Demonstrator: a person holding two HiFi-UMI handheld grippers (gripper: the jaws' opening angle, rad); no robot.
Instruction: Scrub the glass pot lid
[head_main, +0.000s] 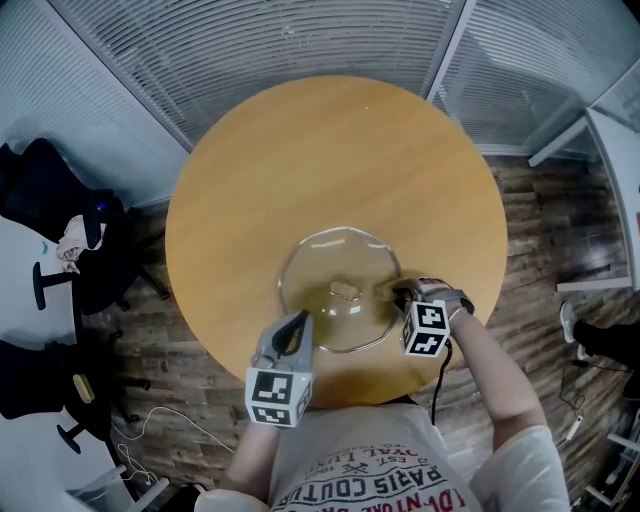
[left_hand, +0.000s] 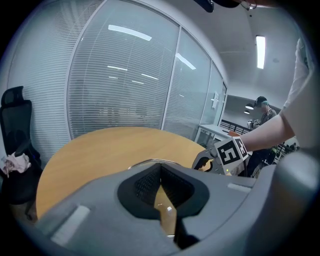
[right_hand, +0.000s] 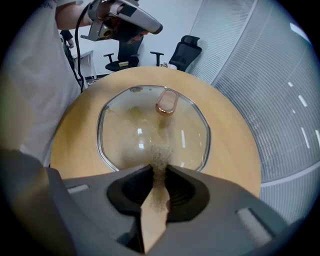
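The round clear glass pot lid lies flat toward six o'clock on the round wooden counter. Right tongs clamp a thin tan scouring pad at its three o'clock rim, ready to scrub. Left tongs, clenched on nothing, likely steady it at seven o'clock.

Shirt print is showing only partly legible: letters resembling "COUTUR" and "OYAL"; the remaining characters are blurring out.

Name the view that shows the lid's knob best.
The right gripper view: the knob stands clear atop the glass lid. The head view shows it small; the left gripper view shows only the lid's rim.
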